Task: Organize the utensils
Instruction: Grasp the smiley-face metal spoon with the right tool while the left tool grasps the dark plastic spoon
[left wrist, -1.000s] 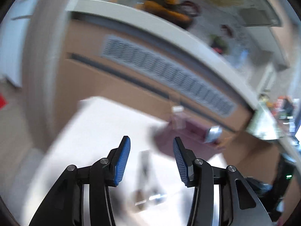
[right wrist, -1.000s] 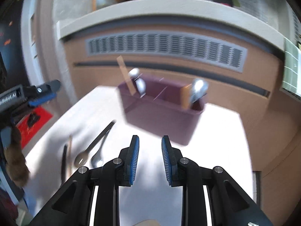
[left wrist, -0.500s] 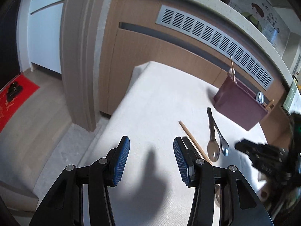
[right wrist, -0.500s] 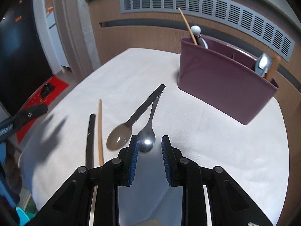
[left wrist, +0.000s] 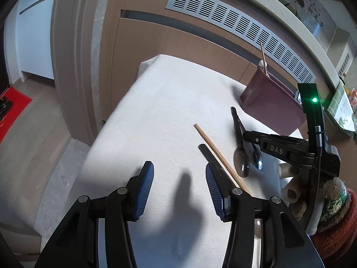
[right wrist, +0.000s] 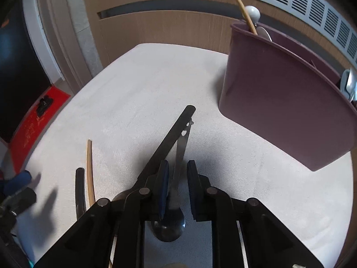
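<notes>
Table [left wrist: 156, 111] under white cloth. Left gripper [left wrist: 179, 187] over bare cloth, jaws apart, nothing between. On the cloth, left to right: one black chopstick [right wrist: 79, 187], one wooden chopstick [right wrist: 89, 167], one dark spoon [right wrist: 169, 138], one steel spoon [right wrist: 180, 149]; four loose utensils. Right gripper [right wrist: 176, 187] has just been closing, jaws straddling the steel spoon's handle; pad contact cannot be told. Far right, one maroon caddy [right wrist: 285, 102], holding one wooden chopstick [right wrist: 241, 4] and at least two spoons.
</notes>
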